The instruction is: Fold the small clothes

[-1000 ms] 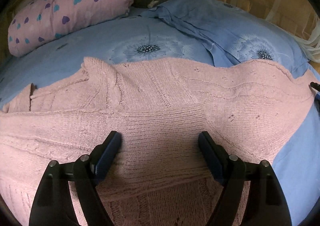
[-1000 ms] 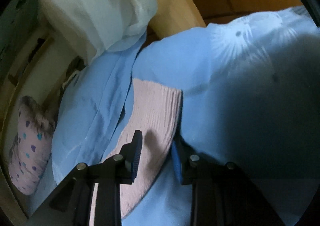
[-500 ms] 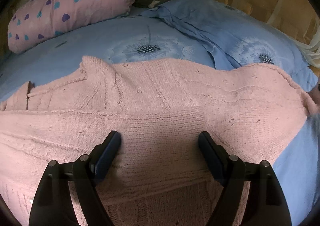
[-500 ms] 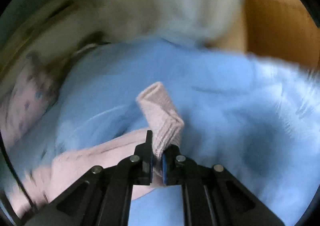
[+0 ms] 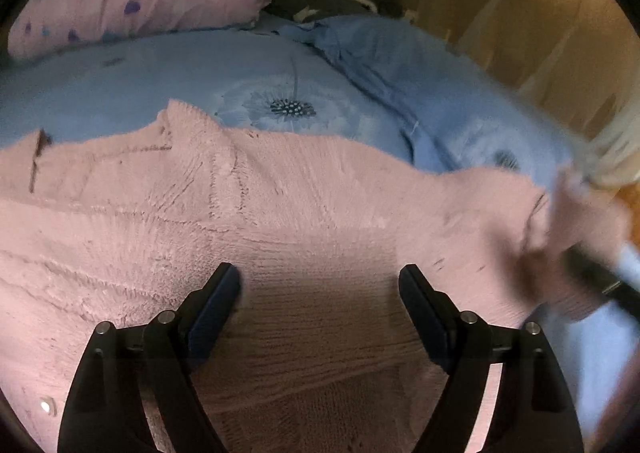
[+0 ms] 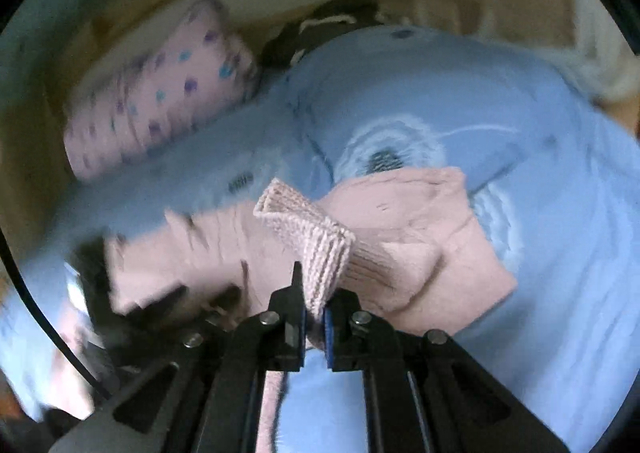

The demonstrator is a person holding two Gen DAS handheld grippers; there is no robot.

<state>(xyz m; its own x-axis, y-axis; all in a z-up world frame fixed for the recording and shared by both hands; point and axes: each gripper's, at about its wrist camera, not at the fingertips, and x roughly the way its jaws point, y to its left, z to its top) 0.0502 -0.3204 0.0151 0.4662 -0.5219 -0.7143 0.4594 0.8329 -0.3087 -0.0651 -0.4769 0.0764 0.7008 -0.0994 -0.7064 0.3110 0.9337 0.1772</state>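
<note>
Barely started: right hand-held gripper [image 6: 314, 323] clamped on the pink sweater's [image 5: 280, 221] cuff [image 6: 308, 237], left hand-held gripper [image 5: 320, 293] wide open over it, folds all remaining.

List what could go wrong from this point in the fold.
1. The right gripper pinches only the ribbed cuff of the pink sweater; the knit could slip out mid-swing.
2. The left gripper hovers open over the body, so a pull on the sleeve may drag it across the blue sheet.
</note>
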